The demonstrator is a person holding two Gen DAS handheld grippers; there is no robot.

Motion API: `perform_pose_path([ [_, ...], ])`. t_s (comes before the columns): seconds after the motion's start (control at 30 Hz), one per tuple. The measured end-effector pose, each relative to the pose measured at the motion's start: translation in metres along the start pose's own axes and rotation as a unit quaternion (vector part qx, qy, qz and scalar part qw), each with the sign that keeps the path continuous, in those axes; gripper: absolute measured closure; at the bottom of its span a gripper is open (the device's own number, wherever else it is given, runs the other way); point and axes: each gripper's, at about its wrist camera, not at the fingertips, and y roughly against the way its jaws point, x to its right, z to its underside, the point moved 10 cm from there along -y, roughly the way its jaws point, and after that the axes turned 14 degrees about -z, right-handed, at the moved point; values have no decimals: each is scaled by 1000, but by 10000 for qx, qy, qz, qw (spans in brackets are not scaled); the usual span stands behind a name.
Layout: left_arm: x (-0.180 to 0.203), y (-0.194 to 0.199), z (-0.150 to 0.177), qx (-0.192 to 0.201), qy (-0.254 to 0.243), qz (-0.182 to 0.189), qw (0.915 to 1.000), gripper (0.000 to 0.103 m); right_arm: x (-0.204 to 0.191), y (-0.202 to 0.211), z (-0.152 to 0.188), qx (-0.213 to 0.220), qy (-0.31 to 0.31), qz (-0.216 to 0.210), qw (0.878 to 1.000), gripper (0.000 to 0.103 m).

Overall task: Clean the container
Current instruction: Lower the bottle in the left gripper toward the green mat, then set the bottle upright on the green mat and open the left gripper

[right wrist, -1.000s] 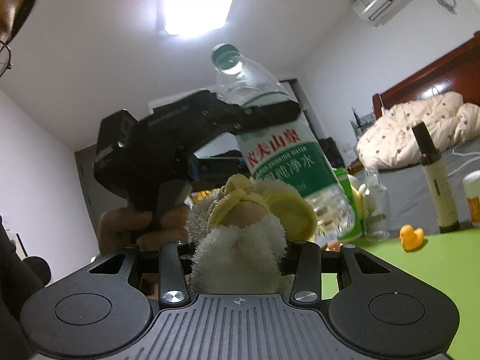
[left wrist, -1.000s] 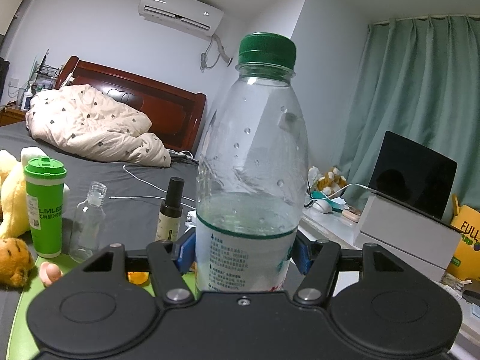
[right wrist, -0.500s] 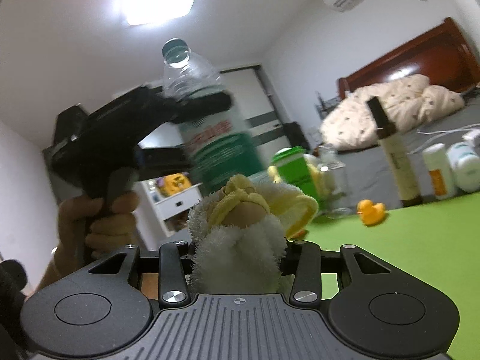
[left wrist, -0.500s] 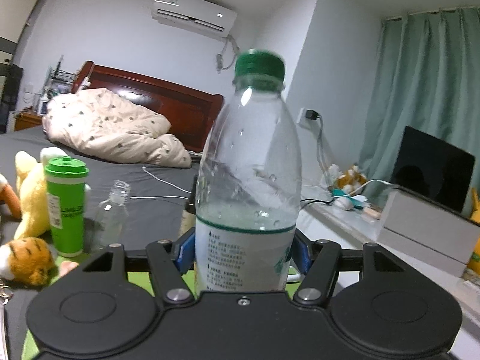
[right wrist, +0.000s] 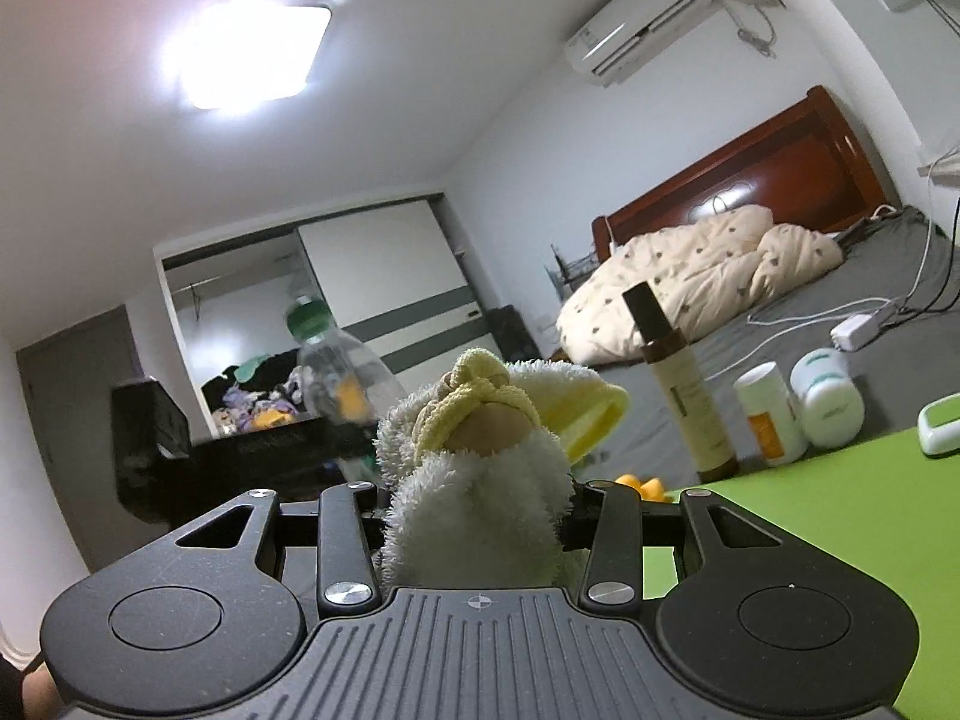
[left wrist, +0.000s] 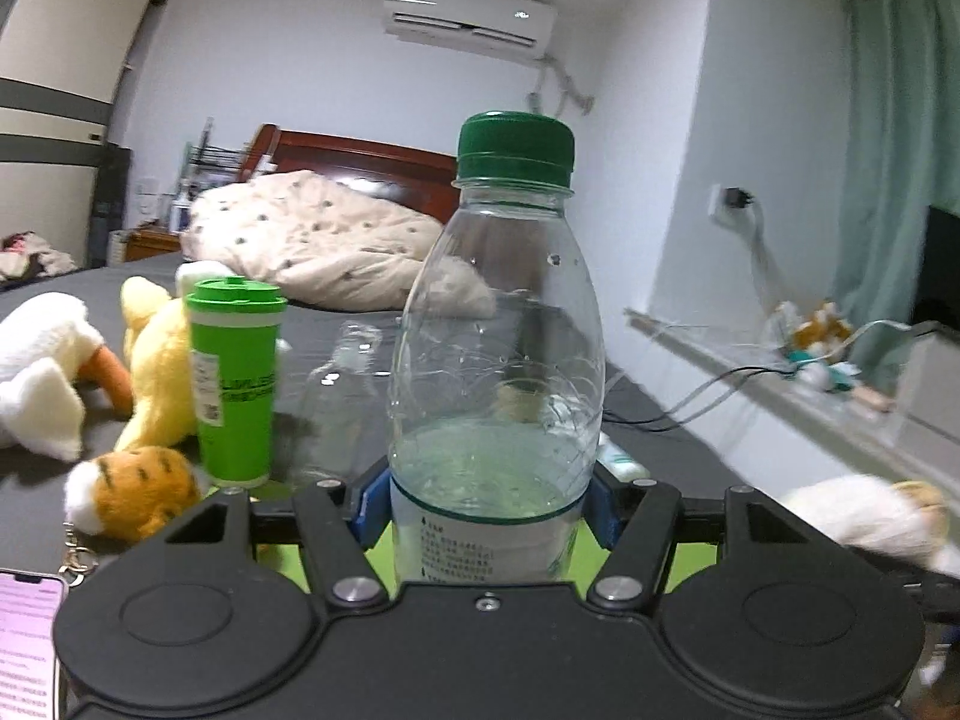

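Fig.: two wrist views, one instant. Your left gripper (left wrist: 487, 510) is clamped on the clear water bottle (left wrist: 495, 372), blue pads (left wrist: 367, 507) pressing both sides of its labelled lower body. Bottle stands upright betw. the jaws, green cap (left wrist: 516, 147) on, water filling roughly the lower third, droplets on the inner wall above. In the right wrist view the same bottle (right wrist: 336, 372) shows blurred at centre-left, cap up, carried by the black left gripper body (right wrist: 240, 450).

Your right gripper (right wrist: 477, 516) pinches a white-and-yellow fluffy cloth (right wrist: 480, 468), bunched into a wad that sticks up betw. the fingers; a yellow knotted band crowns it. Cloth and bottle are apart; cloth lies to the bottle's right in that view.

Surroundings: green mat (right wrist: 840, 516) spreads at lower right of the right view. Along its far edge stand a tall brown bottle w/ black cap (right wrist: 678, 390), a white tub w/ orange label (right wrist: 768, 414) and a white jar (right wrist: 828, 390); a small orange duck toy (right wrist: 642, 486) sits near the brown bottle's foot. In the left view: green lidded tumbler (left wrist: 234, 384), w/ a small clear glass bottle (left wrist: 342, 402) just beside it, plush tiger (left wrist: 138, 492) and plush duck (left wrist: 60, 372) on the grey bed, a lit phone (left wrist: 27, 642) at the lower-left corner of the frame.
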Motion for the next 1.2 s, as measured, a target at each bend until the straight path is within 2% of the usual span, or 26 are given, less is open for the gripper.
perform_pose_path([
  [0.2,-8,-26,4,121,-212,-487,9985,42,-1,11,-4,82,-13,118,9999,61],
  [0.43,-4,-42,11,169,-364,-705,9967,43,4,23,1,102,-121,267,9995,61],
  [0.73,-2,-54,24,13,-336,-738,9967,43,9,40,9,201,-374,408,9983,61],
  [1.2,12,-55,30,116,-801,-778,9937,42,6,50,13,258,-472,510,9972,61],
])
